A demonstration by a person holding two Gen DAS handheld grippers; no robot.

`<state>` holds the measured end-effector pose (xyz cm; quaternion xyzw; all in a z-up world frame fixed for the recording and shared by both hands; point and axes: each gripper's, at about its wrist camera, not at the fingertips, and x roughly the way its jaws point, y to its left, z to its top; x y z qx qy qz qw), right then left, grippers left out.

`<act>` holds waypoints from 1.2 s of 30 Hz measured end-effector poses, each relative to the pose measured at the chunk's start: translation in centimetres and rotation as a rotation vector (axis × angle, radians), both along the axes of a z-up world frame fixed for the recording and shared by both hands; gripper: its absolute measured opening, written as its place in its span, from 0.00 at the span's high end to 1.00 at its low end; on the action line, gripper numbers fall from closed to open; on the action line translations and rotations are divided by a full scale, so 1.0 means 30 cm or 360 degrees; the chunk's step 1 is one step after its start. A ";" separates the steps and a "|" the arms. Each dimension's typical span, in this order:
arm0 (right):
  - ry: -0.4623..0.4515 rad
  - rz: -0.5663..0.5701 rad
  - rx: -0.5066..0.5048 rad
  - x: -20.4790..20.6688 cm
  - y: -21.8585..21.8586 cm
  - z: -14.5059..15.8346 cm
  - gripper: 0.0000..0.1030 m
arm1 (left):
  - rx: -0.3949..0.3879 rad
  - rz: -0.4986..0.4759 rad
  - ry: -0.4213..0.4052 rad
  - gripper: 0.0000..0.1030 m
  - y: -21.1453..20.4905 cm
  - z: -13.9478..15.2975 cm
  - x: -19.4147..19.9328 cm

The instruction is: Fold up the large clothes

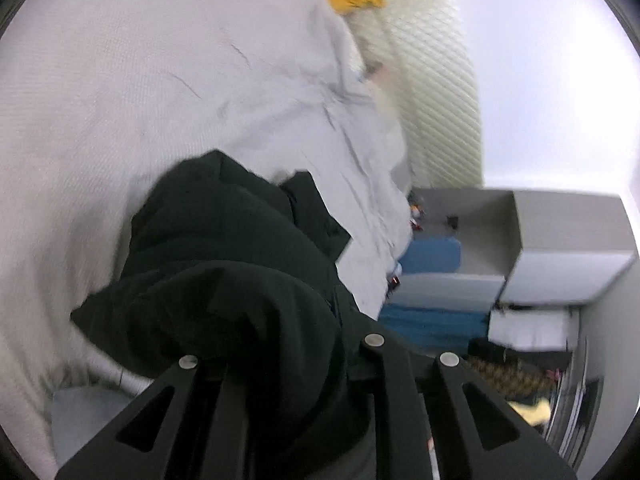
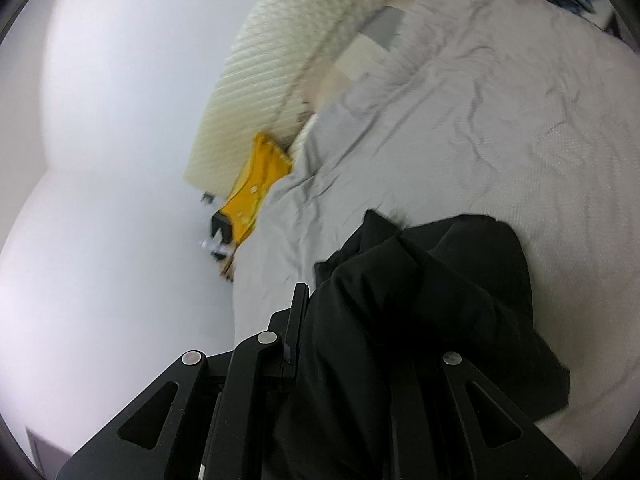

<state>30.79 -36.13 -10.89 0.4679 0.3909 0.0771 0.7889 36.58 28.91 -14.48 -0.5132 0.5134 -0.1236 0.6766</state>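
Observation:
A black garment point(image 1: 224, 248) hangs bunched over my left gripper point(image 1: 280, 348), which is shut on it; the cloth hides the fingertips. Beneath it lies the pale grey bed sheet point(image 1: 120, 100). In the right wrist view the same black garment point(image 2: 440, 280) drapes over my right gripper point(image 2: 352, 340), also shut on the cloth. Its left finger point(image 2: 299, 312) shows as a thin black bar at the fabric's edge, while the other finger is covered. The garment trails down onto the creased sheet point(image 2: 480, 100).
A cream quilted headboard point(image 2: 272, 80) runs along the bed's far side, with a yellow item point(image 2: 256, 188) at its end by the white wall. White shelves point(image 1: 560, 248) holding blue fabric point(image 1: 432, 256) stand beside the bed.

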 end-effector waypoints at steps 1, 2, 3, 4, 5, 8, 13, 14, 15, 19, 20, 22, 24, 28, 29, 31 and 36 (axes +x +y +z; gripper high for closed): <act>0.0052 -0.0052 0.0026 0.037 -0.018 -0.037 0.90 | 0.0003 0.0025 0.0042 0.86 -0.010 -0.023 0.046; 0.0096 -0.0084 0.0043 0.069 -0.032 -0.066 0.90 | 0.0034 0.0036 0.0071 0.86 -0.023 -0.039 0.095; 0.0127 -0.0100 0.0035 0.099 -0.038 -0.091 0.90 | 0.0057 0.0042 0.0089 0.85 -0.035 -0.053 0.129; 0.0156 -0.0123 0.0028 0.133 -0.048 -0.118 0.90 | 0.0076 0.0056 0.0109 0.85 -0.046 -0.073 0.172; 0.0182 -0.0147 0.0034 0.158 -0.056 -0.141 0.90 | 0.0091 0.0063 0.0121 0.85 -0.055 -0.090 0.199; 0.0262 -0.0215 0.0072 0.225 -0.082 -0.236 0.90 | 0.0123 0.0087 0.0150 0.85 -0.084 -0.157 0.280; 0.0355 -0.0310 0.0203 0.254 -0.112 -0.374 0.90 | 0.0104 0.0073 0.0190 0.85 -0.126 -0.236 0.342; 0.0359 -0.0310 0.0218 0.252 -0.115 -0.382 0.90 | 0.0113 0.0061 0.0187 0.85 -0.131 -0.238 0.344; 0.0362 -0.0305 0.0238 0.247 -0.120 -0.388 0.90 | 0.0133 0.0032 0.0180 0.84 -0.136 -0.231 0.345; 0.0329 -0.0218 0.0334 0.226 -0.145 -0.374 0.80 | 0.0185 -0.0068 0.0159 0.82 -0.139 -0.192 0.325; 0.0312 -0.0185 0.0336 0.216 -0.149 -0.362 0.78 | 0.0185 -0.0097 0.0146 0.78 -0.139 -0.178 0.315; 0.0280 -0.0117 0.0355 0.196 -0.153 -0.339 0.74 | 0.0160 -0.0159 0.0115 0.65 -0.133 -0.154 0.292; 0.0252 -0.0073 0.0378 0.176 -0.155 -0.318 0.62 | 0.0131 -0.0232 0.0070 0.54 -0.129 -0.124 0.267; 0.0190 0.0058 0.0305 0.135 -0.149 -0.237 0.52 | 0.0110 -0.0364 -0.0048 0.49 -0.115 -0.042 0.201; 0.0176 0.0081 0.0293 0.122 -0.150 -0.214 0.51 | 0.0129 -0.0401 -0.0070 0.48 -0.114 -0.022 0.183; 0.0170 0.0123 0.0253 0.104 -0.149 -0.173 0.51 | 0.0166 -0.0449 -0.0105 0.44 -0.097 0.025 0.139; 0.0138 0.0246 0.0126 0.051 -0.139 -0.067 0.50 | 0.0261 -0.0363 -0.0237 0.27 0.034 0.164 0.033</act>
